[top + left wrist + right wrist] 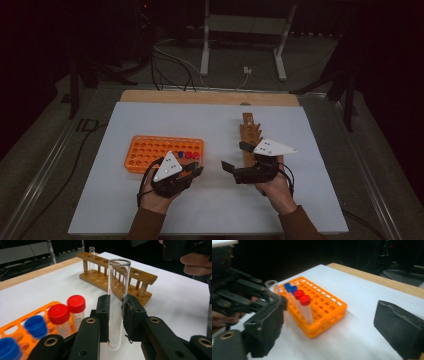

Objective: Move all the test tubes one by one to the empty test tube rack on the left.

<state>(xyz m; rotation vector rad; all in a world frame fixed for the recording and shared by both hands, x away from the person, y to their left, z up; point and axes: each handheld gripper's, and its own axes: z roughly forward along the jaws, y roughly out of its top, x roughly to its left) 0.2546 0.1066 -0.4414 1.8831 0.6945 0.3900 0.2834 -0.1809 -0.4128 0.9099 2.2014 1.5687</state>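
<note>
Left gripper (116,315) fingers clamped low on upright glass tube (118,295) btwn orange rack (145,150) & wooden rack (117,277), right gripper (332,327) fingers wide apart, empty; risk: tube pivots/slips or cracks if squeezed harder.

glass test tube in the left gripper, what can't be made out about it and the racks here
- Glass test tube: too small and dark to pick out in the high view, lost among the left gripper fingers.
- Orange rack: cut off by the left gripper view's edge.
- Wooden rack: near end hidden behind the right gripper in the high view.
</note>
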